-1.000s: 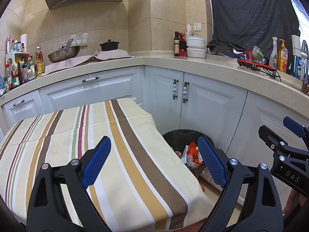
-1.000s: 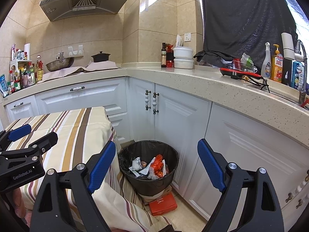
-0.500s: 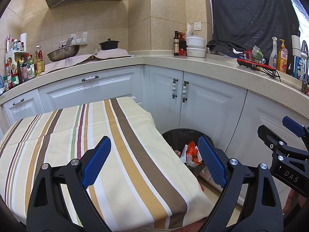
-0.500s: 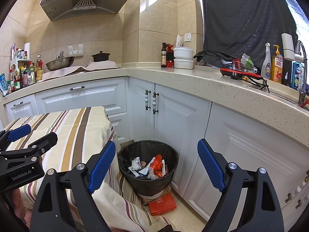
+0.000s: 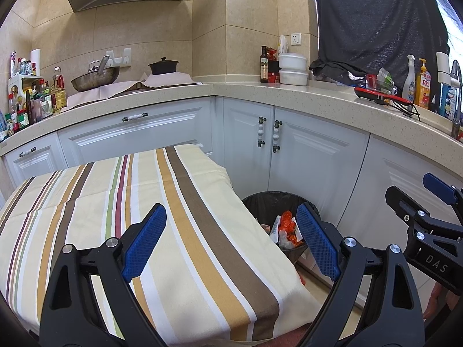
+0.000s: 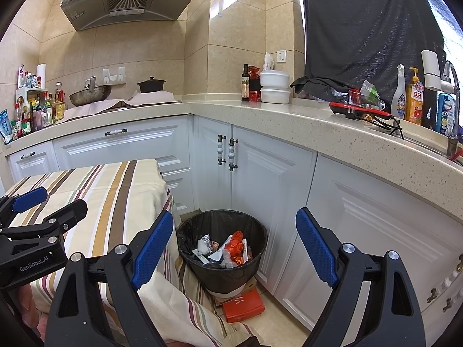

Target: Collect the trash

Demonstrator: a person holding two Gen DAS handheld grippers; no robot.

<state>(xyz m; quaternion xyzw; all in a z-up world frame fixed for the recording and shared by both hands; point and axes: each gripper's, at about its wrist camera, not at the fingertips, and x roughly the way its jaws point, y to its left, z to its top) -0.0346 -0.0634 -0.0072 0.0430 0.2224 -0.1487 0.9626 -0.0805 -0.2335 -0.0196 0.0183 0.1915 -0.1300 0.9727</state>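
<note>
You are holding the left gripper (image 5: 231,240) above the table draped in a cream cloth with brown, tan and maroon stripes (image 5: 115,202), its blue-padded jaws spread wide and gripping nothing. The round black bin lined with a black plastic bag (image 5: 277,202) is standing on the floor past the table's right edge, and in the left wrist view it is showing just inside the right-hand blue pad (image 5: 317,245), lower than the claw and apart from it. Crumpled trash of orange, white and silvery wrappers (image 6: 228,248) is lying inside the bin.

You are holding the right gripper (image 6: 234,245) out over the floor beside the table, jaws likewise spread wide with nothing between them. In the right wrist view the bin is sitting directly between the two pads and below them, its rim (image 6: 202,217) untouched by either finger. A flat orange-red box (image 6: 243,303) is lying on the tiled floor against the foot of the bin, in front of the white cabinet doors (image 6: 260,179). The left gripper is showing at that view's left edge, over the striped cloth.
</note>
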